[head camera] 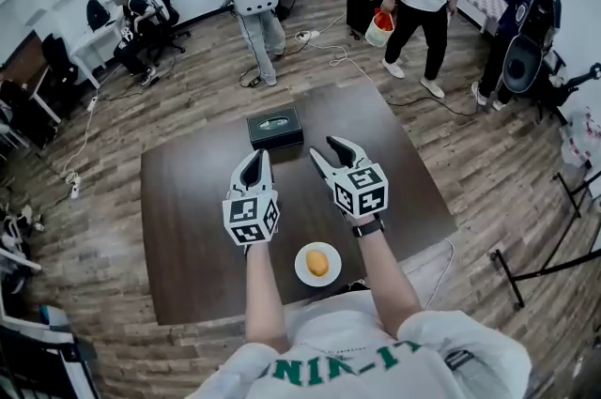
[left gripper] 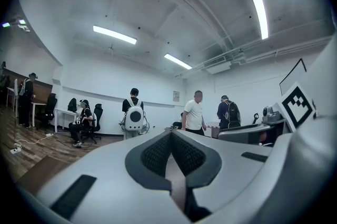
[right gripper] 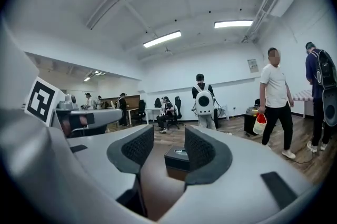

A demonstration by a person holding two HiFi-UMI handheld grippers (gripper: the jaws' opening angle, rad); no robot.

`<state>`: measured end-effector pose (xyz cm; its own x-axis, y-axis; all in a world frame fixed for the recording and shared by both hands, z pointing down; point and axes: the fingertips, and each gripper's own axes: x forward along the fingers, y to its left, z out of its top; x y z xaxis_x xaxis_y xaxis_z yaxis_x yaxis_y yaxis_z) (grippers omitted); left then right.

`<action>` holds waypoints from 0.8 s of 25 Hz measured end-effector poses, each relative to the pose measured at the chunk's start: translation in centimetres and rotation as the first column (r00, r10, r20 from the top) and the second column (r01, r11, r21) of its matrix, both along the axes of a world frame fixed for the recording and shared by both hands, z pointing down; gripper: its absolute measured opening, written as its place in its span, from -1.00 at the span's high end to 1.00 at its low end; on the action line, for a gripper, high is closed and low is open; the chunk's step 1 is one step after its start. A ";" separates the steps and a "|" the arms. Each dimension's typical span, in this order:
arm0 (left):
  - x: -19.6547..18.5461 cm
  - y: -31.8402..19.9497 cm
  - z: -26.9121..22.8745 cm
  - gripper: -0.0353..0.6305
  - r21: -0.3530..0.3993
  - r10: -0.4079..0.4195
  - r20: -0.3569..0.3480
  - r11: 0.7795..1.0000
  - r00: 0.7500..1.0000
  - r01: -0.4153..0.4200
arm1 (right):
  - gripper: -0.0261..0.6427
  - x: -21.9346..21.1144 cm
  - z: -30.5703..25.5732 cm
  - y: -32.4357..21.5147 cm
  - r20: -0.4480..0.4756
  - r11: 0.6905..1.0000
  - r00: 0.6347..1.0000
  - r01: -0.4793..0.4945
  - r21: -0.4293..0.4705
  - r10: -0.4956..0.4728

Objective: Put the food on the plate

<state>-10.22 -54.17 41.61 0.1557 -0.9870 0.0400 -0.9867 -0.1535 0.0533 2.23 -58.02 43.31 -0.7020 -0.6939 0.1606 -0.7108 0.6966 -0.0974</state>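
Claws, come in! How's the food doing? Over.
Left claw shut, empty. Right claw open, empty. Food on plate. Box ahead, nothing in the way.

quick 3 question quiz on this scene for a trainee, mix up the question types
1. True or false: the food already lies on the plate.
2. Pick one. The right gripper has its jaws: A) apart with nothing between them; B) shut on the food; C) shut on a cup.
3. Short answer: what stands near the far edge of the table?

Key: 1 true. 2 A. 3 a black box.
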 end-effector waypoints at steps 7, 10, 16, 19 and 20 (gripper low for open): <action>-0.7 -1.0 -1.7 0.86 0.038 -0.009 -0.008 0.999 1.000 0.009 | 0.48 0.1 -3.3 -0.6 0.030 0.997 1.000 -0.010 0.073 0.008; -0.7 -1.4 -2.4 0.86 0.050 -0.005 -0.014 0.999 1.000 0.006 | 0.57 0.2 -4.5 -0.8 0.034 0.995 0.999 -0.020 0.098 0.017; -0.4 -1.2 -3.2 0.86 0.067 0.004 -0.012 0.998 1.000 -0.003 | 0.70 0.4 -5.7 -0.4 0.025 0.991 0.999 -0.036 0.128 0.033; -0.5 -1.2 -3.5 0.86 0.072 0.007 -0.012 0.997 1.000 -0.006 | 0.72 0.3 -5.9 -0.3 0.027 0.990 0.999 -0.036 0.134 0.032; -0.5 -1.2 -3.5 0.86 0.072 0.009 -0.011 0.997 1.000 -0.008 | 0.72 0.2 -5.9 -0.3 0.028 0.990 0.999 -0.037 0.135 0.033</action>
